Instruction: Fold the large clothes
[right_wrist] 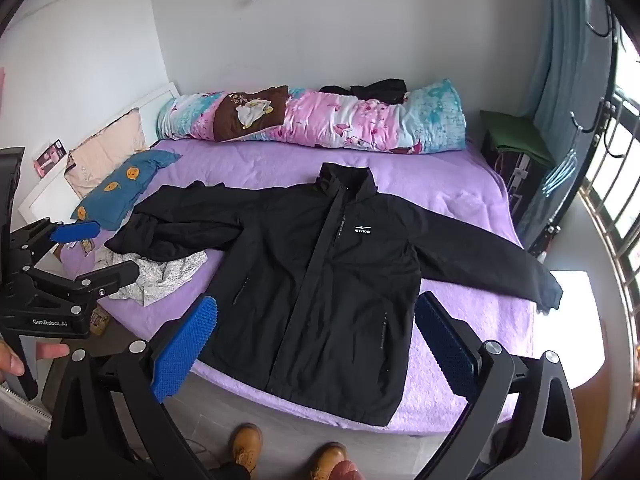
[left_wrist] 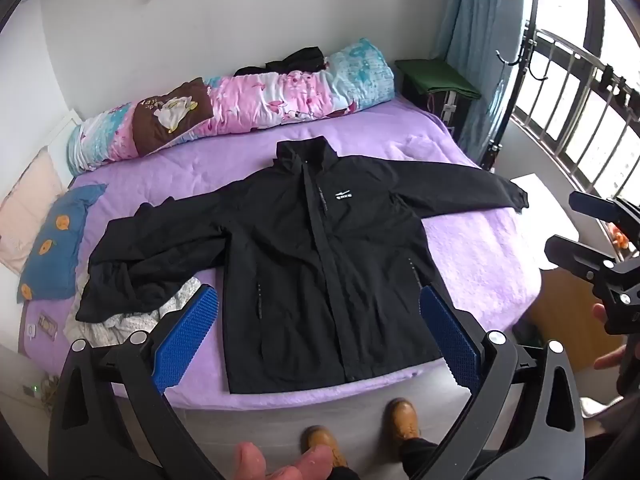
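Note:
A black zip-up jacket (left_wrist: 320,248) (right_wrist: 332,280) lies face up on the purple bed sheet (left_wrist: 480,248), collar toward the wall. Its sleeve on the right (left_wrist: 480,188) stretches straight out. The sleeve on the left (left_wrist: 140,272) is bunched and crumpled. My left gripper (left_wrist: 318,294) hovers open above the jacket's hem near the bed's front edge, with nothing between its blue pads. My right gripper (right_wrist: 316,302) is also open and empty over the hem. Each gripper shows in the other's view, the right one (left_wrist: 564,222) at the right edge and the left one (right_wrist: 116,248) at the left edge.
A rolled patterned quilt (left_wrist: 248,104) lies along the wall with a dark garment on top. A blue pillow (left_wrist: 56,240) and a white patterned cloth (left_wrist: 132,320) sit at the left, the cloth partly under the crumpled sleeve. The person's tan shoes (left_wrist: 320,444) stand at the bed's foot. A window railing (left_wrist: 580,92) is at right.

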`<control>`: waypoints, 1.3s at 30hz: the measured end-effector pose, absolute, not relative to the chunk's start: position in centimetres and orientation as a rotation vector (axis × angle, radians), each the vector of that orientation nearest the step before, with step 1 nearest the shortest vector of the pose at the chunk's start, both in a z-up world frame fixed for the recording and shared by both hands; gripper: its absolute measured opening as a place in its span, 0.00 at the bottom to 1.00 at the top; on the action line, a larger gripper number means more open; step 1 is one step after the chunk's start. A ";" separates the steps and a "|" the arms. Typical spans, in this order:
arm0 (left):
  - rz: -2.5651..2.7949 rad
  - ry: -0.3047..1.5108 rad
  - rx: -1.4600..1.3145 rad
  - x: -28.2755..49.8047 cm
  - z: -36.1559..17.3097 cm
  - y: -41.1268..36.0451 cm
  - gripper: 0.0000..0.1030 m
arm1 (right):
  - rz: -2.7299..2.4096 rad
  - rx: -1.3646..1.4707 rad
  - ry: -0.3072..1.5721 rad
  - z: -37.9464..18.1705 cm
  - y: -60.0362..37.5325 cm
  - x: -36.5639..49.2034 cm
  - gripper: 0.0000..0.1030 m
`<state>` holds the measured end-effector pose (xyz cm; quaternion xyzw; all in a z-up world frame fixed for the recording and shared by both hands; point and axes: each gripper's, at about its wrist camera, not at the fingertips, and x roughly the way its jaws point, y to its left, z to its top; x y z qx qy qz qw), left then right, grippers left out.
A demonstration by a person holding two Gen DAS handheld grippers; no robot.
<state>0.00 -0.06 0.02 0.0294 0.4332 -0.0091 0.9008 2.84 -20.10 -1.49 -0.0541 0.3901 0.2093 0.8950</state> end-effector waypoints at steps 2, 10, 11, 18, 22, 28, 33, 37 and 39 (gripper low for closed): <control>-0.017 0.895 0.060 0.0 0.1 -0.1 0.95 | 0.430 -0.115 0.811 -1.5 -20.1 2.8 0.95; -0.029 0.893 0.048 -0.1 -0.4 1.1 0.95 | 0.435 -0.108 0.816 -1.5 -20.1 2.9 0.95; -0.027 0.895 0.049 -0.1 -0.4 1.1 0.95 | 0.434 -0.108 0.816 -1.5 -20.0 2.8 0.95; -0.012 0.905 0.056 0.2 0.0 0.5 0.95 | 0.436 -0.105 0.818 -1.5 -20.1 2.9 0.95; -0.008 0.903 0.056 0.2 0.0 0.3 0.95 | 0.436 -0.103 0.819 -1.5 -20.1 2.9 0.95; -0.015 0.904 0.046 0.2 -0.1 0.3 0.94 | 0.432 -0.104 0.820 -1.5 -20.1 3.0 0.95; -0.012 0.905 0.044 0.3 -0.2 0.4 0.95 | 0.431 -0.105 0.819 -2.1 -20.0 3.2 0.95; -0.016 0.908 0.040 0.5 -0.2 0.2 0.95 | 0.435 -0.107 0.818 -1.9 -20.3 3.1 0.95; -0.015 0.911 0.033 0.5 -0.2 0.5 0.95 | 0.438 -0.103 0.819 -1.8 -20.5 3.2 0.95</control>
